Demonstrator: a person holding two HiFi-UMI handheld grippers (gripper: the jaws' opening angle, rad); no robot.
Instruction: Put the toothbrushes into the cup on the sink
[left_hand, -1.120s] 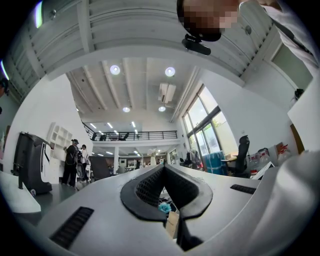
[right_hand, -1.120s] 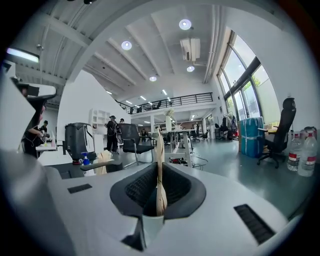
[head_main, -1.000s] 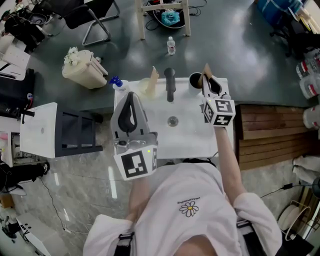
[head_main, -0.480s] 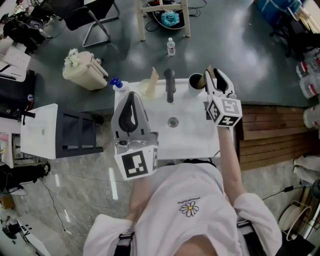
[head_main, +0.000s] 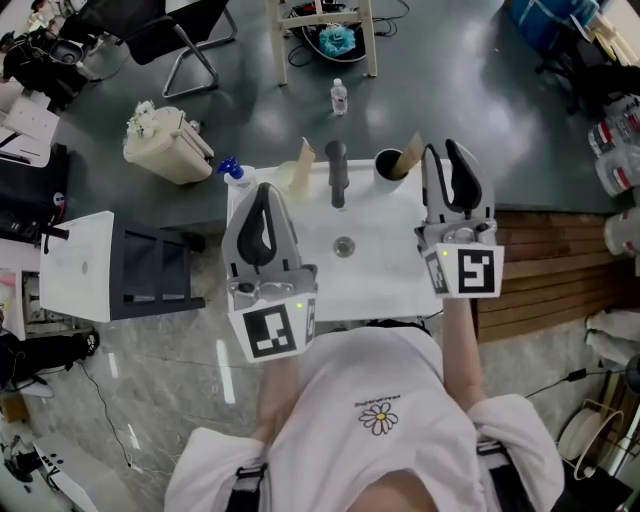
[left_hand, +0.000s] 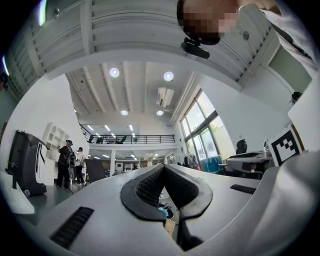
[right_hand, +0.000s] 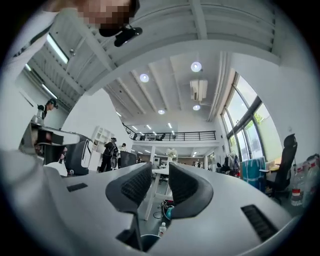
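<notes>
A dark cup (head_main: 386, 163) stands on the back rim of the white sink (head_main: 385, 275), right of the faucet (head_main: 337, 172). A tan toothbrush (head_main: 409, 155) leans out of it. Another tan toothbrush (head_main: 303, 160) sticks up left of the faucet. My right gripper (head_main: 443, 150) hovers just right of the cup, jaws apart and empty; in the right gripper view (right_hand: 160, 167) a gap shows between its pads. My left gripper (head_main: 262, 190) is over the sink's left side, tips touching, holding nothing; its pads meet in the left gripper view (left_hand: 163, 167).
A blue-capped bottle (head_main: 231, 168) sits at the sink's back left corner. The drain (head_main: 343, 245) is mid-basin. Behind the sink are a cream bin (head_main: 165, 135), a small bottle (head_main: 339, 97) on the floor and a chair (head_main: 170, 30). A wooden platform (head_main: 545, 265) lies to the right.
The right gripper let go of the toothbrush, which now rests in the cup, and drew back to the right and toward me. The left gripper stayed put.
</notes>
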